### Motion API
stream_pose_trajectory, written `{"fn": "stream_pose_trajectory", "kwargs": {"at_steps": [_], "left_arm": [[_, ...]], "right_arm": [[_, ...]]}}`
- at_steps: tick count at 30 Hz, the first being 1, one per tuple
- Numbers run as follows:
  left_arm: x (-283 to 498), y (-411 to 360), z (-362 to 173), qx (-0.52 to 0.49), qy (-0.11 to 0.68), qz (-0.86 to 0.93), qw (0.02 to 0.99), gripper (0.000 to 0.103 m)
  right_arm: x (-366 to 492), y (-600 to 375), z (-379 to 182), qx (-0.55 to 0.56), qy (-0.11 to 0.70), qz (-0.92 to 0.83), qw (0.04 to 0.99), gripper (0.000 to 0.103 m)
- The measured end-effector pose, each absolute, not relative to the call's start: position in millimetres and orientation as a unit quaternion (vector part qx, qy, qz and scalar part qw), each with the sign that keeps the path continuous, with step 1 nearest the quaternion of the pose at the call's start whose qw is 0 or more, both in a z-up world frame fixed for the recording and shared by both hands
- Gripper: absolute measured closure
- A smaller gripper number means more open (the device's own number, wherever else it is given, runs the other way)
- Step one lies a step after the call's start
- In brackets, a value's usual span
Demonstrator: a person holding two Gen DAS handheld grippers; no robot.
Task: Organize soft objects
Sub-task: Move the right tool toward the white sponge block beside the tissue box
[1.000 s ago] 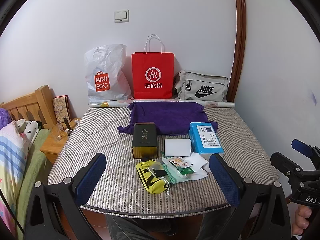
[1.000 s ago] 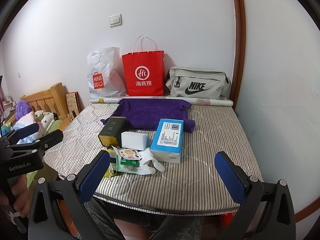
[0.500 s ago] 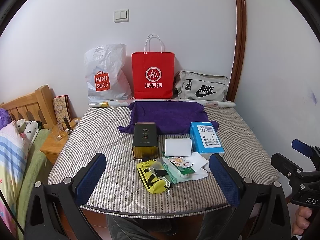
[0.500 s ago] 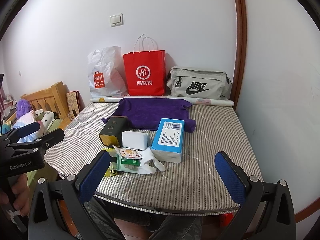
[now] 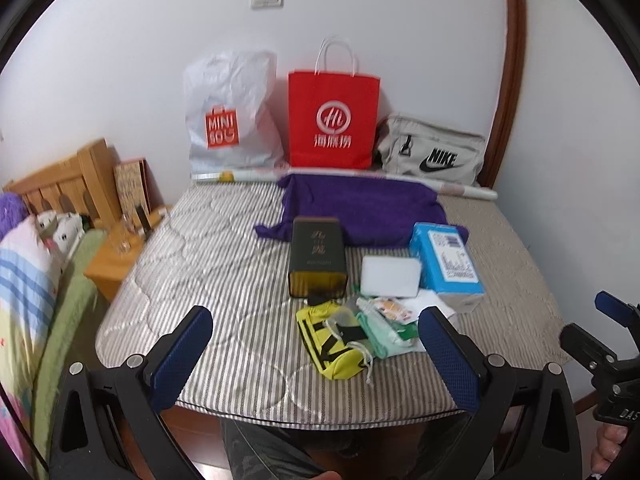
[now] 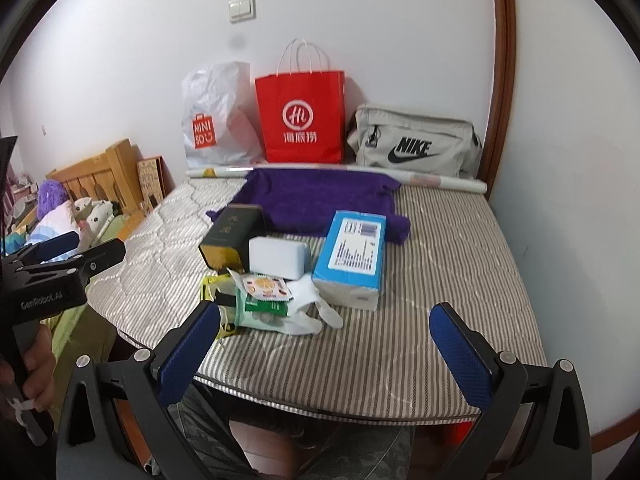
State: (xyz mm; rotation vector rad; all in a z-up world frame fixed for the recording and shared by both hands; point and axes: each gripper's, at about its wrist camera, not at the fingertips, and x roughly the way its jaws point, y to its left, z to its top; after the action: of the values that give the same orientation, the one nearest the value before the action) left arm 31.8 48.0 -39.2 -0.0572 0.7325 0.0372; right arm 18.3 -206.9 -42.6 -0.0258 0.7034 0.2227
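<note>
On the striped mattress (image 5: 224,280) (image 6: 440,280) lies a purple towel (image 5: 360,208) (image 6: 316,196), a dark tin box (image 5: 318,260) (image 6: 232,236), a white sponge block (image 5: 390,276) (image 6: 278,258), a blue tissue pack (image 5: 448,260) (image 6: 354,256), a yellow pouch (image 5: 332,340), a green wipes pack (image 6: 260,308) and a white cloth (image 6: 310,304). My left gripper (image 5: 316,354) hangs open over the near edge, just short of the yellow pouch. My right gripper (image 6: 326,346) is open too, above the bare front right of the mattress.
Against the back wall stand a white Miniso bag (image 5: 228,120), a red paper bag (image 5: 332,120) and a grey Nike bag (image 5: 432,152), with a rolled sheet (image 6: 436,180) in front. A wooden nightstand (image 5: 116,256) and a second bed sit to the left.
Both grippers have moved slightly forward and lower toward the mattress. Nothing on the bed has shifted.
</note>
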Motion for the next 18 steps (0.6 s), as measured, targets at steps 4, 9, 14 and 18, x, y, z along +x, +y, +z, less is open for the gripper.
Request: {"fn": "stream_pose_trajectory", "kwargs": {"at_steps": [4, 9, 14, 18], "left_arm": [[45, 51, -60, -0.027, 0.382, 0.014, 0.924, 0.0], [60, 47, -86, -0.026, 0.404, 0.0, 0.915, 0.0], [77, 48, -115, -0.041, 0.435, -0.016, 0.899, 0.0], [88, 50, -140, -0.046, 0.457, -0.02, 0.888, 0.001]], "right_arm": [[27, -203, -56, -0.017, 0.362, 0.128, 0.923, 0.0], [42, -202, -79, -0.004, 0.39, 0.159, 0.907, 0.0], [62, -203, -107, 0.011, 0.423, 0.154, 0.893, 0.0], [77, -210, -127, 0.033, 0.45, 0.148, 0.88, 0.0]]}}
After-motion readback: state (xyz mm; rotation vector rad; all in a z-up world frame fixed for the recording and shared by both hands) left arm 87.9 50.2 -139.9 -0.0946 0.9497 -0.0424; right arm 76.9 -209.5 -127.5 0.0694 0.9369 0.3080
